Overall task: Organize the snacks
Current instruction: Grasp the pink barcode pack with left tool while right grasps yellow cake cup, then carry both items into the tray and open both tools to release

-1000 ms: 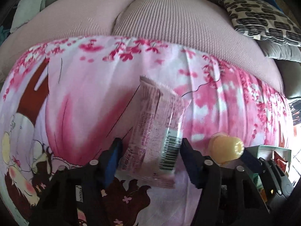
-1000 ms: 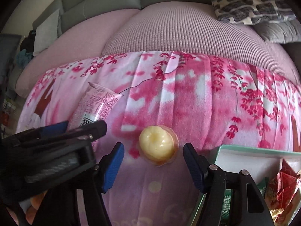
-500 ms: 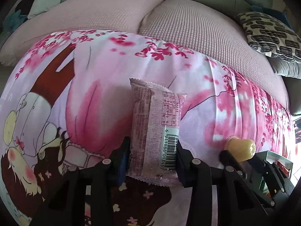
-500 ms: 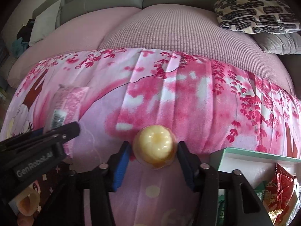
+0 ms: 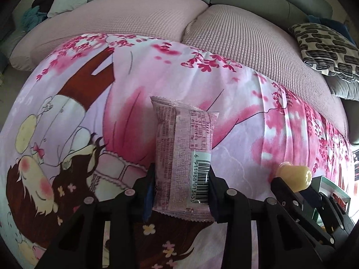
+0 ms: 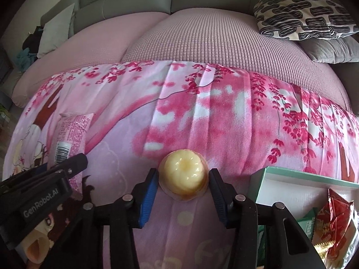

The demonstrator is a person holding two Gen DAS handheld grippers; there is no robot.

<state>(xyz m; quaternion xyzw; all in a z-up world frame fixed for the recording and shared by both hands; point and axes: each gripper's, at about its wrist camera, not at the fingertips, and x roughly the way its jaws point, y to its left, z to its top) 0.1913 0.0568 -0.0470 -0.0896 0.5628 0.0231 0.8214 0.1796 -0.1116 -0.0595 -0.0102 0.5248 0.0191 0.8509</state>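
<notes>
A pink snack packet (image 5: 184, 157) with a barcode stands lengthwise between the pads of my left gripper (image 5: 180, 179), which is shut on its lower half. The same packet (image 6: 71, 134) shows at the left of the right wrist view, behind the left gripper's black body. A yellow pudding cup (image 6: 182, 174) sits between the blue pads of my right gripper (image 6: 182, 180); the jaws are closing and both pads touch the cup's sides. From the left wrist view the pudding cup (image 5: 296, 174) is seen side-on at the right.
Everything lies over a pink blossom-print cloth (image 6: 224, 116) on a sofa with pink seat cushions (image 6: 202, 40). A green-rimmed white box (image 6: 291, 176) at the lower right holds a red snack bag (image 6: 336, 219). A patterned pillow (image 6: 303, 15) rests at the back right.
Both grippers closed in: the left pads now clamp the pink packet, which turned upright in view, and the right pads came up against the pudding cup. The left hand shifted sideways.
</notes>
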